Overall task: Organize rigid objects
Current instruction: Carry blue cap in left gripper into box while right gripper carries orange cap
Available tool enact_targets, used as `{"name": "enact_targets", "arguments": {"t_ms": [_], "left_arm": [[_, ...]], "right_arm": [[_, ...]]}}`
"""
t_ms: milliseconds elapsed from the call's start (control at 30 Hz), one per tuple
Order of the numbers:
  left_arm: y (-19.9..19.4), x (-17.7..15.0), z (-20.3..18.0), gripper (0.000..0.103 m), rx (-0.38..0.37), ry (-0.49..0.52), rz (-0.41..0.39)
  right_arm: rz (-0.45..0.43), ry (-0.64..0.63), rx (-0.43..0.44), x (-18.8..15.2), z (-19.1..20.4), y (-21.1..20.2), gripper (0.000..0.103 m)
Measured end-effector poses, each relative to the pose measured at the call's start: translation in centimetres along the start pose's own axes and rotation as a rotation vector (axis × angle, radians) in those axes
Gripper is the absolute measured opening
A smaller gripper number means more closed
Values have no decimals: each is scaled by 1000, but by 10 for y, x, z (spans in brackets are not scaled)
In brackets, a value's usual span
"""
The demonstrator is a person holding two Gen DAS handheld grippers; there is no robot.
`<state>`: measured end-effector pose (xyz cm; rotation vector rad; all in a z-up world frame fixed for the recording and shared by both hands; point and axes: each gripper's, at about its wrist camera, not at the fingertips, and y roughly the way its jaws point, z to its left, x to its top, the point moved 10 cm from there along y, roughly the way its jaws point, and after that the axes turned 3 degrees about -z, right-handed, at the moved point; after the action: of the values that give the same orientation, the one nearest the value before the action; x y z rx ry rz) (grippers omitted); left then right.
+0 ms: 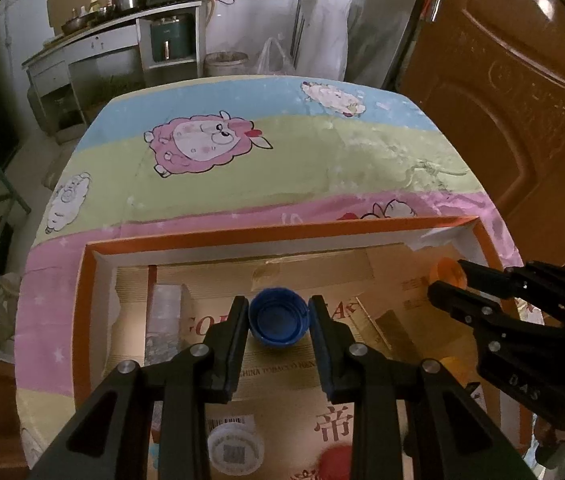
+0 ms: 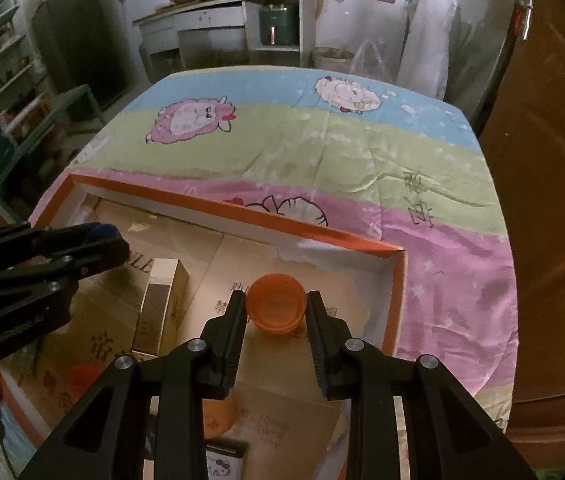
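My left gripper [image 1: 278, 320] is shut on a blue bottle cap [image 1: 278, 322], open side towards the camera, held over the orange-rimmed cardboard box [image 1: 282, 232]. My right gripper [image 2: 275, 312] is shut on an orange bottle cap [image 2: 275, 309] over the box's right end [image 2: 396, 300]. The right gripper also shows at the right of the left wrist view [image 1: 448, 284] with the orange cap [image 1: 444, 270]. The left gripper shows at the left of the right wrist view [image 2: 110, 240], a bit of blue cap [image 2: 102, 231] at its tip.
Inside the box lie a small carton [image 2: 160, 304], a white cap [image 1: 235, 450], a red cap [image 1: 334, 460], an orange cap [image 2: 218, 416] and a Hello Kitty tin [image 2: 224, 462]. The box sits on a sheep-print cloth [image 1: 282, 160]. A brown door [image 1: 522, 100] stands right.
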<state>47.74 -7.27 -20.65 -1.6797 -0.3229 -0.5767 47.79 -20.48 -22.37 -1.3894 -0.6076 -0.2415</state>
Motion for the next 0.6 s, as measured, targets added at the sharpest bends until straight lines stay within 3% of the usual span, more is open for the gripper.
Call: {"name": "enact_targets", "arguments": {"t_ms": [600], "left_arm": [[9,-4,-3,34,-15,13,-2]], "right_arm": [[3,-8,18,-2,1,7,31]]}}
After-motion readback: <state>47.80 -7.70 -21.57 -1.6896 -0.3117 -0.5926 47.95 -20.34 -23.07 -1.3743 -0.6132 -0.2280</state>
